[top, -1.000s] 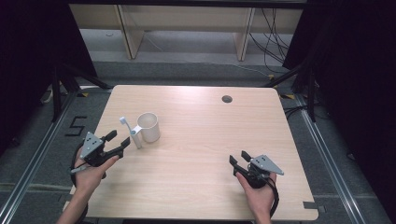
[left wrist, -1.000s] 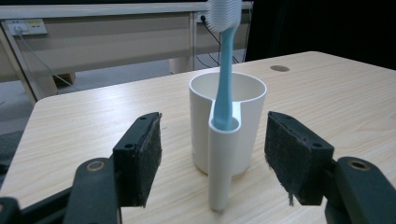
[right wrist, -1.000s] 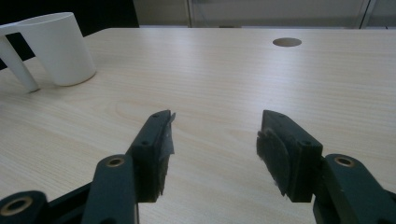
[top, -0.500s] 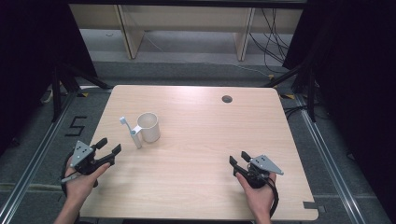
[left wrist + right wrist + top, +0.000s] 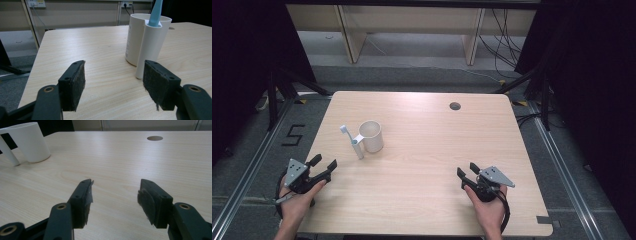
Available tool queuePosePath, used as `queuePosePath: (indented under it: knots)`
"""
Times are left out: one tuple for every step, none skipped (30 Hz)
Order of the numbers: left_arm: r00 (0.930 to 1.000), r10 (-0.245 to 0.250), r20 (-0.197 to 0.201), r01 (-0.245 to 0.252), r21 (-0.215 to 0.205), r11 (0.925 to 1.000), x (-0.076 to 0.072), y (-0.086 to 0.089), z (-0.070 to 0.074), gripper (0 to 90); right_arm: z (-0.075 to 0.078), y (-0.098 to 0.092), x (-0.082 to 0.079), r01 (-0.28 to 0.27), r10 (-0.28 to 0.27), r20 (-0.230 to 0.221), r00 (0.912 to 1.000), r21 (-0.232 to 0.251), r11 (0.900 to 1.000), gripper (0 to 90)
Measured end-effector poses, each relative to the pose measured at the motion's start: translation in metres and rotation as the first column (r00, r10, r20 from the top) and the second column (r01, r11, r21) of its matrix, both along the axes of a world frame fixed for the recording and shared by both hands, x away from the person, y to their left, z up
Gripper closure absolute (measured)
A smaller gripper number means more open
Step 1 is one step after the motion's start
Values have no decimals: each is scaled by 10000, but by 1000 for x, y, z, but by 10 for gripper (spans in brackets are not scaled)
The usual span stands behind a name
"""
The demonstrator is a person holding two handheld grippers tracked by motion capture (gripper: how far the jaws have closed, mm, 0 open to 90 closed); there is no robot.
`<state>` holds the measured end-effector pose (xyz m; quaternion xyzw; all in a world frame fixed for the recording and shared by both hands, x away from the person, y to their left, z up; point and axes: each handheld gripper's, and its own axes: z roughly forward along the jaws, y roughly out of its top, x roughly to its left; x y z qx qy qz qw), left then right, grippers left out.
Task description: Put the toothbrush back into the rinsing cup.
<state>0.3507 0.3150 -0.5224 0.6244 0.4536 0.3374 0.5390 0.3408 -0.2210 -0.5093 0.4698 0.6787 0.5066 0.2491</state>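
Toothbrush storage looked finished, since the pale blue toothbrush (image 5: 155, 12) stood upright in the side sleeve of the white plastic cup (image 5: 372, 136) on the light wooden desk (image 5: 437, 150), while the left tool (image 5: 323, 164), drawn clear, and the right tool (image 5: 466, 170) rested wide and empty.

I count one counter (image 5: 422, 200) in front of me, with one round hole (image 5: 455, 106) near its far edge. On it stands one white cup (image 5: 372, 136), and that cup has one side tube (image 5: 358, 146) joined to it. One toothbrush (image 5: 347, 134) stands in that tube. I hold two claws: one left claw (image 5: 323, 164) and one right claw (image 5: 466, 170), each with two black jaws standing apart, so four jaws in all, with nothing between them. Two hands of mine come in from the near edge, one behind each claw.
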Motion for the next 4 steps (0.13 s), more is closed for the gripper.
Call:
queuePosePath:
  knots:
    - [9999,61,-123,-60,71,10000,-1,0,0,337,0,0,-1,82,-82,0,10000,-83,9999,449]
    - [10000,2,35,-2,9,10000,0,0,-2,337,0,-1,0,101,-100,68,9999,-187,9998,449]
    - [10000,-2,14,2,37,10000,0,0,-2,336,-1,0,1,79,-77,164,9998,-125,9999,449]
    - [10000,39,-87,-39,86,10000,-1,0,-2,336,-2,-1,2,118,-114,191,9998,-238,9996,448]
